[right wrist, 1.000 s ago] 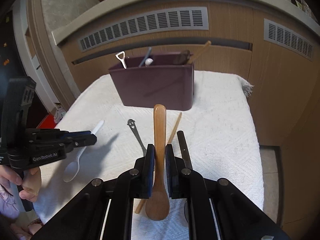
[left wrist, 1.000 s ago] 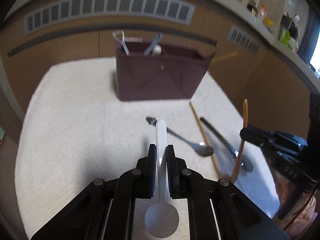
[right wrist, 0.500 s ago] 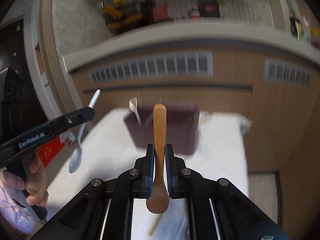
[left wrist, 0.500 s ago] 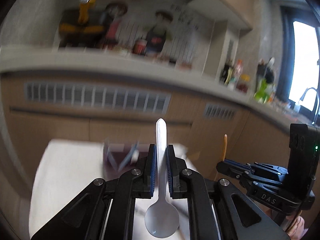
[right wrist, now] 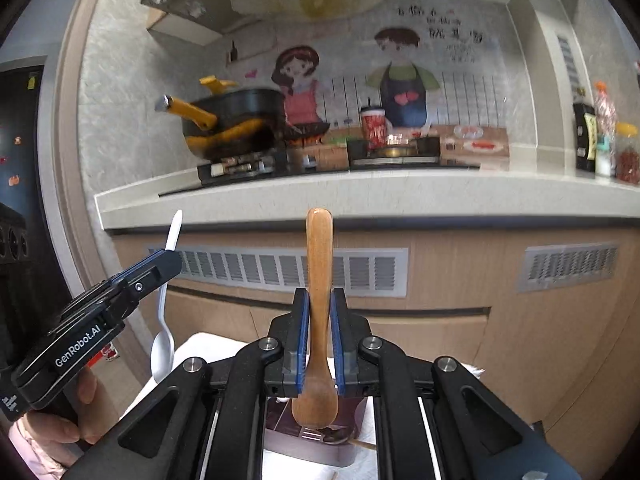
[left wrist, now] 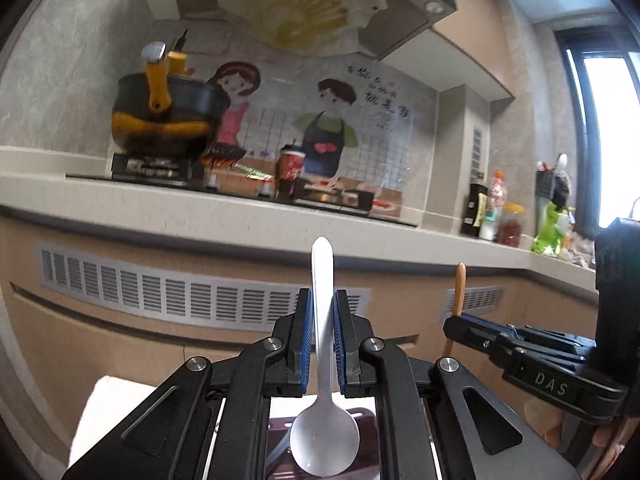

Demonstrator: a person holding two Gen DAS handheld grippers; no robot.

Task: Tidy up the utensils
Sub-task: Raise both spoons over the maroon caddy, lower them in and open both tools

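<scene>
Left gripper [left wrist: 322, 332]: jaws clamped on the handle of a white plastic spoon [left wrist: 323, 432], blue pads pressing both sides. The spoon stood in line with the jaws, handle tip forward and up, bowl back toward the camera. In the right wrist view the same gripper [right wrist: 170, 258] was at the left, carried by a hand [right wrist: 52, 420] with a pink sleeve, the white spoon [right wrist: 163, 344] hanging bowl-down from it.

Right gripper [right wrist: 319, 332]: jaws closed on the neck of a wooden spoon [right wrist: 318, 280], handle tip forward, bowl nearest the camera. In the left wrist view this gripper [left wrist: 454, 324] was at the right, with the wooden handle [left wrist: 457, 292] rising above its tip.

Dark maroon utensil bin [right wrist: 316, 436]: low in the frame, below and behind the wooden spoon's bowl, standing on a white textured cloth [right wrist: 208, 344]. A metal utensil and a thin wooden stick showed at its near edge; its other contents could not be told. In the left wrist view the bin [left wrist: 280, 424] was partly seen under the white spoon's bowl.

Background: kitchen counter [right wrist: 360, 192] with a black pot with yellow handles [right wrist: 232, 120] on a hob, a red cup [right wrist: 373, 126], bottles [left wrist: 488, 216] at the right, a cartoon wall panel [left wrist: 320, 120], and vent grilles [right wrist: 288, 268] in the cabinet front.
</scene>
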